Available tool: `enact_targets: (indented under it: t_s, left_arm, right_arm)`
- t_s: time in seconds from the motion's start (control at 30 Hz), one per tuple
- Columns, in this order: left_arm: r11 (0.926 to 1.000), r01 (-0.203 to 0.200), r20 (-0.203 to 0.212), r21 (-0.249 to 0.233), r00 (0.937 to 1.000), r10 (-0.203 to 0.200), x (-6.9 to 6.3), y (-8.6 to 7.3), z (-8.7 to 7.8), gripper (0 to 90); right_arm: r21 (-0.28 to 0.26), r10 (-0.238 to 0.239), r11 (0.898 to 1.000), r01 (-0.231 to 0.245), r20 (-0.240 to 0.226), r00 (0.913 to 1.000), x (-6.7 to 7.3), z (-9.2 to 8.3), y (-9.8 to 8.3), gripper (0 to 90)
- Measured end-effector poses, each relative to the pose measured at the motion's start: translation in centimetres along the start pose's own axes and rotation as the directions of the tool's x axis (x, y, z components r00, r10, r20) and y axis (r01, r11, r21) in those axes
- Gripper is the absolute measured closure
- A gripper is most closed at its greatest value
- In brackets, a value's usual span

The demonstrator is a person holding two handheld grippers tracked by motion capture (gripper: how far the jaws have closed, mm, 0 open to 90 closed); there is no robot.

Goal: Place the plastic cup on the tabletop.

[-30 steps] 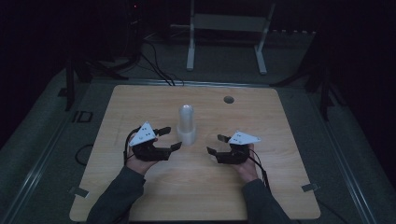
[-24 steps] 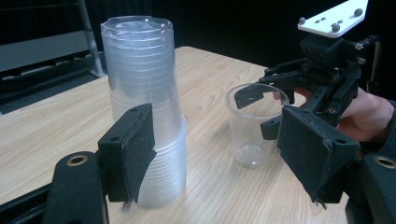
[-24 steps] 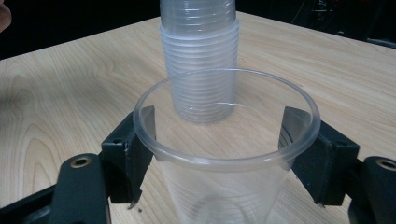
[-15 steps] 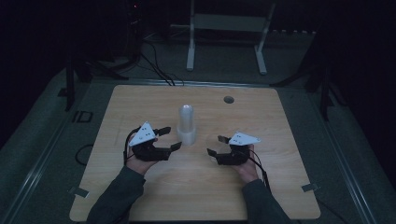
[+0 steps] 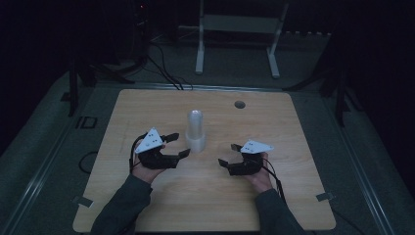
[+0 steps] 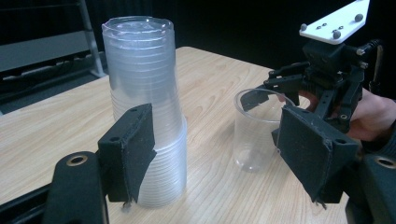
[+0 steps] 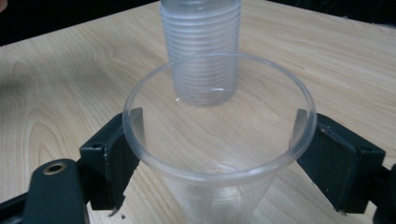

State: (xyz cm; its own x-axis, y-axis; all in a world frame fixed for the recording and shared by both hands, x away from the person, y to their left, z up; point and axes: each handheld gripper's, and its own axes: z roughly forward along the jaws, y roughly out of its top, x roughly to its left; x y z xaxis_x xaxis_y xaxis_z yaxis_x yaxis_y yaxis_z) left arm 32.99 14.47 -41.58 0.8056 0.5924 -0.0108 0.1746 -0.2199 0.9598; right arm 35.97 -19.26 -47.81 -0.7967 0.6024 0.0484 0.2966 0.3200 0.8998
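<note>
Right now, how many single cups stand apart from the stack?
1: a clear cup upright on the table, between the right hand-held gripper's jaws, beside the stack.

The stack of cups (image 7: 201,51) is cut off by the top edge.

Clear cups (image 6: 144,107) on a pale wood-grain table (image 5: 147,107); black tongs (image 5: 177,145) with seemingly white plates (image 5: 149,140).

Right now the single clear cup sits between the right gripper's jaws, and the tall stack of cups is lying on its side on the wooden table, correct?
Not quite. The stack of cups stands upright on the table, as the left gripper view shows. The single cup does sit between the jaws of the right gripper.
</note>
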Motion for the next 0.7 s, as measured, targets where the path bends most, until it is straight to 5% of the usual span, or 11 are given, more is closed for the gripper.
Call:
enact_targets:
  t_s: [0.7]
  left_arm:
    - [1.0, 0.003, -0.003, -0.003, 1.0, -0.003, 0.0, 0.0, -0.1, 27.6]
  right_arm:
    - [0.053, 0.004, 0.999, -0.003, -0.01, 0.9999, 0.3, -1.2, -0.6, 12.7]
